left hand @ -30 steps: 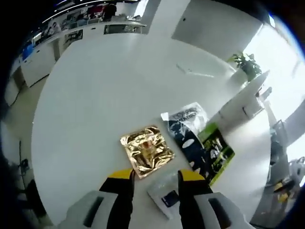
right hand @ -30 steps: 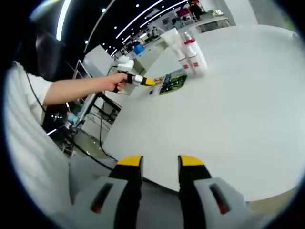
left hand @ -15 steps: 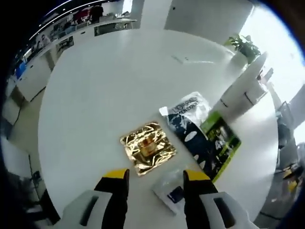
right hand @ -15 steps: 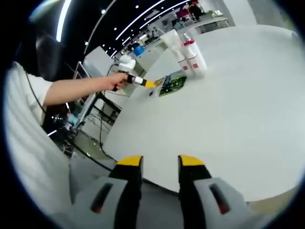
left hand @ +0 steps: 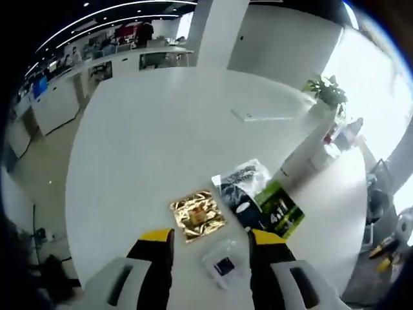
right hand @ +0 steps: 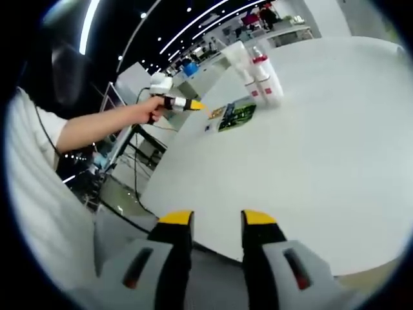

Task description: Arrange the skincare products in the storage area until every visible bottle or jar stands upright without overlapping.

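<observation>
Just ahead of the left gripper point(left hand: 210, 248), open and empty, lie sachets point(left hand: 197, 216); right gripper point(right hand: 210, 226) also open, empty.

A wide round white worktop point(left hand: 161, 135) stands in an open office. Curved light strips point(right hand: 187, 26) run across a dark ceiling. Behind it rises a white pillar point(left hand: 210, 29), with a long white counter point(left hand: 58, 90) alongside. A potted plant point(left hand: 328, 92) sits by glaring bright windows point(left hand: 374, 84).

a round white worktop point(left hand: 155, 142) with a potted plant point(left hand: 328, 93) beyond its far edge; office desks point(left hand: 77, 81) stand behind.
</observation>
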A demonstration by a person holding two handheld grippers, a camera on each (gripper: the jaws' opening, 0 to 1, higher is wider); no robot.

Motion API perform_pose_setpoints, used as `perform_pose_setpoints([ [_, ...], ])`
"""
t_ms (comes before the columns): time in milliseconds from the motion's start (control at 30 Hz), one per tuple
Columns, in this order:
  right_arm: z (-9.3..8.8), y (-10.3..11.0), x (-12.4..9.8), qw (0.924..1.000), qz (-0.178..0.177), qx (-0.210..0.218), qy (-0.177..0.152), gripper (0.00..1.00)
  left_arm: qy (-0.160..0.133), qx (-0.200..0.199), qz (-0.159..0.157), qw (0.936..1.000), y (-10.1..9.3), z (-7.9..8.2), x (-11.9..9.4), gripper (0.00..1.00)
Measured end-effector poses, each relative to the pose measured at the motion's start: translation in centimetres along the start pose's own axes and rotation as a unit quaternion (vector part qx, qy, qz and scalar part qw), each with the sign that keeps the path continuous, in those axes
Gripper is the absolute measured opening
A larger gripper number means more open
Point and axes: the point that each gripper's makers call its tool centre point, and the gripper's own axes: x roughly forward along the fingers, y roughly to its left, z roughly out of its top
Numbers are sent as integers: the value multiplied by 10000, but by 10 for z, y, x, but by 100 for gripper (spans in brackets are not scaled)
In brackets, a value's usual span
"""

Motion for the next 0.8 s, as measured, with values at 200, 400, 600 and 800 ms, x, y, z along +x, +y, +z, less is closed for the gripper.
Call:
perform_pose_setpoints([
  [200,0,3,0,9999,50,-96,-22,31,-403,49,-71,9992,-14,3,-28,46],
  [400,0,7,0,9997,106,-227,-4,31,-841,-76,-245,9961,-31,1,-53,47],
  [600,0,13,0,9988,177,-463,-42,31,-1657,-139,-457,9850,-61,-18,-104,48],
  [800,2,19,1,9970,195,-745,-96,31,-1998,-204,-551,9781,-84,-42,-136,51],
])
